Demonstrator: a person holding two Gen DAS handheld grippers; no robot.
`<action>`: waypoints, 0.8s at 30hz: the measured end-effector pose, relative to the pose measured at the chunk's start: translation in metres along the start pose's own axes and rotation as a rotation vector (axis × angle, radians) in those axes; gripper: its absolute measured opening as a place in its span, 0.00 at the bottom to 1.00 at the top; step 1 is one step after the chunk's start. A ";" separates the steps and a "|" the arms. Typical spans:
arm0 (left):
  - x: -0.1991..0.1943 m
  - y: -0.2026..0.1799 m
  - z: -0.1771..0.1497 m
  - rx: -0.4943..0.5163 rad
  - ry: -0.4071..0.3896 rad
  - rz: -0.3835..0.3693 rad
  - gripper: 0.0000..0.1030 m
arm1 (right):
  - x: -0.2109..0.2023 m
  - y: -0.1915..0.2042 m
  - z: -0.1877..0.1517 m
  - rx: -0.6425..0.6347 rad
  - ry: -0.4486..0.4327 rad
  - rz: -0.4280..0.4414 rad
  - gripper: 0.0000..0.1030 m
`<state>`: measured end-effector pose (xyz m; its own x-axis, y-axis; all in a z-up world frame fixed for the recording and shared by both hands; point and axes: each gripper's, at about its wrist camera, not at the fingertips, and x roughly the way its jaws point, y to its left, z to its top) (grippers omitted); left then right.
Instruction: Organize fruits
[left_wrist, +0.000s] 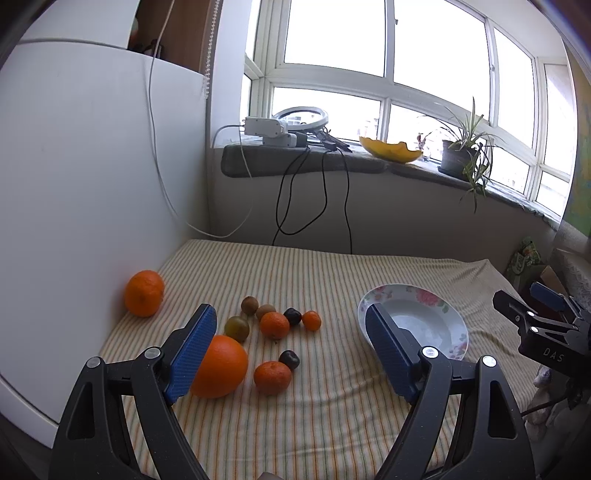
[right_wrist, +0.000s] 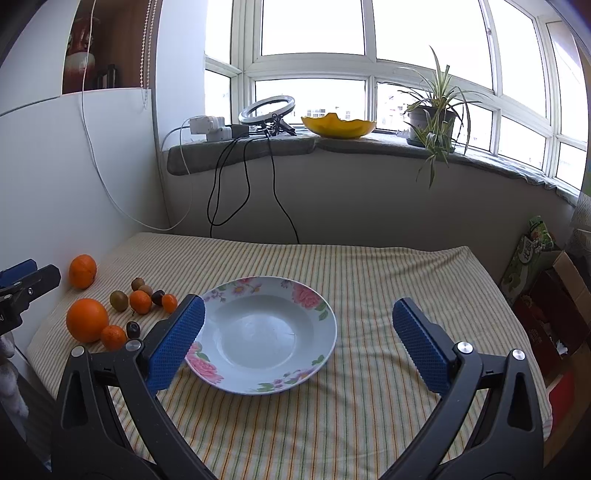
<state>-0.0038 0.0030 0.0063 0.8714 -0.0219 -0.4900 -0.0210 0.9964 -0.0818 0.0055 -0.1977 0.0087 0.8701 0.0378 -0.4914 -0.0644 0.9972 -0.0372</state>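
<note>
A floral white plate (right_wrist: 236, 373) lies empty on the striped cloth; it also shows in the left wrist view (left_wrist: 454, 328). Left of it lie a large orange (left_wrist: 221, 365), a second orange (left_wrist: 144, 293) by the wall, several small mandarins (left_wrist: 273, 376), dark plums (left_wrist: 290, 360) and brown-green kiwis (left_wrist: 237, 328). My left gripper (left_wrist: 291, 343) is open above the fruit, its left pad in front of the large orange. My right gripper (right_wrist: 299, 339) is open and empty over the plate's near side.
A white panel (left_wrist: 74, 184) walls the table's left side. Cables (right_wrist: 229, 192) hang from the windowsill, which holds a ring light (right_wrist: 267, 109), a yellow bowl (right_wrist: 338, 125) and a potted plant (right_wrist: 432, 118). Boxes (right_wrist: 546, 295) stand past the right edge.
</note>
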 end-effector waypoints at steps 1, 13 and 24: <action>0.000 0.000 0.000 0.000 0.000 -0.001 0.81 | 0.000 0.000 0.000 -0.001 0.000 -0.001 1.00; 0.000 -0.001 0.000 -0.003 -0.007 -0.003 0.81 | -0.002 -0.001 0.000 0.002 -0.003 0.000 1.00; 0.000 -0.003 0.001 -0.003 -0.010 -0.011 0.81 | -0.003 -0.002 0.002 0.001 -0.004 -0.003 1.00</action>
<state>-0.0036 0.0005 0.0073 0.8767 -0.0315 -0.4800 -0.0130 0.9959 -0.0892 0.0035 -0.1994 0.0118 0.8723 0.0350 -0.4876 -0.0613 0.9974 -0.0379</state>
